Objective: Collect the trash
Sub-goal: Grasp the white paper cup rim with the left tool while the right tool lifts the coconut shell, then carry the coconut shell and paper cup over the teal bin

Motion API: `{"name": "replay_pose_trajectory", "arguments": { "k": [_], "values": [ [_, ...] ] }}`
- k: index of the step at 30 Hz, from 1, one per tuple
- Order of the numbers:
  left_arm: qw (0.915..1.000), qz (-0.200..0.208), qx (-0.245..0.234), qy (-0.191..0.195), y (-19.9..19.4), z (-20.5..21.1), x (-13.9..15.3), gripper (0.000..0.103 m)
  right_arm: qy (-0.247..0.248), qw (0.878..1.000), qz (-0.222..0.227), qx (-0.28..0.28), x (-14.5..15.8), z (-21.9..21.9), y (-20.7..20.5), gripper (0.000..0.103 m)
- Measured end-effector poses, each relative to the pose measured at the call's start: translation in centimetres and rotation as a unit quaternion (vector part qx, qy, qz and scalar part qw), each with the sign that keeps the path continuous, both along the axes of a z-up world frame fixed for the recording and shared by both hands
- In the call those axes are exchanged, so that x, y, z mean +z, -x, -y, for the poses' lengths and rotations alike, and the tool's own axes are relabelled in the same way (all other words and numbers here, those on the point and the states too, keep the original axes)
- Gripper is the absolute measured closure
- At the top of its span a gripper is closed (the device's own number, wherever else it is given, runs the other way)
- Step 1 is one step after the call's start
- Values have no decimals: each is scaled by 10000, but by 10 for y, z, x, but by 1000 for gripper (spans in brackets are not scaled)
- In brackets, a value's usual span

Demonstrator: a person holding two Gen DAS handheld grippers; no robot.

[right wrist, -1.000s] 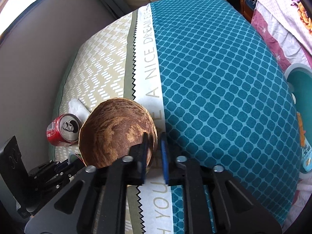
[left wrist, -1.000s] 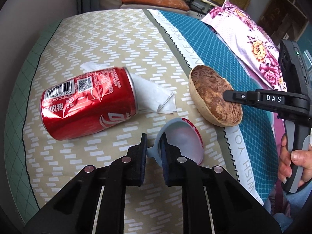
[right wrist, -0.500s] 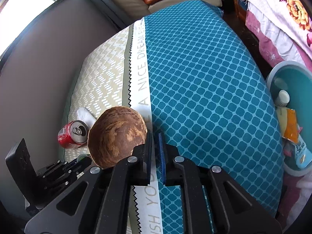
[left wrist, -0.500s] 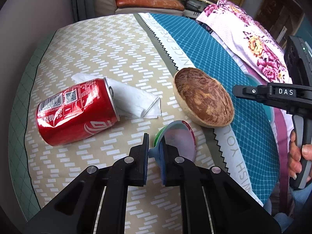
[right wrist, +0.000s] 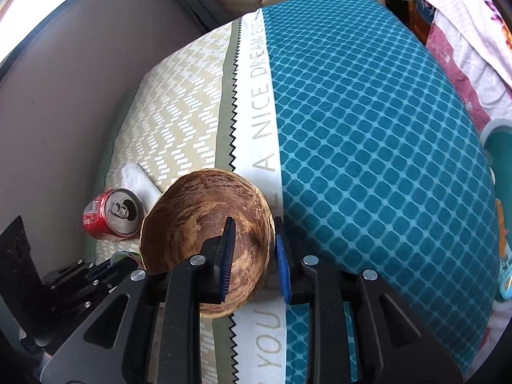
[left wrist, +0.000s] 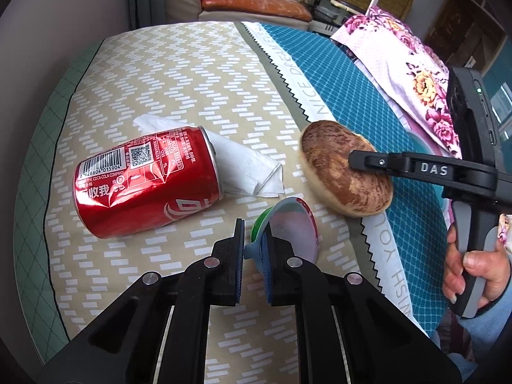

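A dented red cola can [left wrist: 144, 182] lies on its side on the patterned cloth, over a crumpled white tissue [left wrist: 246, 166]. My left gripper [left wrist: 254, 256] has its jaws slightly parted around the rim of a small plastic cup [left wrist: 294, 227] lying on the cloth. A brown wooden bowl [left wrist: 342, 179] sits tilted to the right. My right gripper [right wrist: 254, 249] is open, its jaws either side of the bowl's rim [right wrist: 204, 220]. The can [right wrist: 112, 212] and tissue [right wrist: 137, 179] also show in the right wrist view.
The table is covered by a beige and teal cloth [right wrist: 368, 128]. A wall runs along the left [right wrist: 64, 112]. A teal bin [right wrist: 499, 192] with trash stands on the floor at right. A floral cloth [left wrist: 416, 73] and a sofa [left wrist: 252, 3] lie beyond.
My right gripper has opened from a tight grip on the bowl's rim. The bowl sits lower on the cloth. My left gripper's jaws have parted a little around the cup's rim.
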State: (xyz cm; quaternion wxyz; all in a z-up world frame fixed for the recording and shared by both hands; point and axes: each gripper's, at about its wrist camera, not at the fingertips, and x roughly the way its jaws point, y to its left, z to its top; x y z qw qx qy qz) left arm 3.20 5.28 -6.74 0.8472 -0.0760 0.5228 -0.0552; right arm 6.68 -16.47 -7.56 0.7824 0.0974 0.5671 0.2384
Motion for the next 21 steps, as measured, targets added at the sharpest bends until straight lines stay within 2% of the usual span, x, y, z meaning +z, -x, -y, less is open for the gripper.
{"name": "replay_pose_trajectory", "arguments": {
  "k": [2, 5, 11, 21],
  "values": [
    [10000, 4, -20, -19, 0, 1, 2, 92, 29, 10000, 71, 42, 3, -2, 1, 96],
    [10000, 17, -59, -41, -2, 3, 5, 92, 55, 9998, 176, 17, 10, 0, 0, 96],
    [9996, 103, -217, -119, -6, 18, 16, 92, -80, 9987, 342, -356, 31, 33, 1, 96],
    [9962, 240, -799, -231, -30, 81, 34, 92, -129, 9889, 739, -1284, 55, 134, 6, 96]
  ]
}}
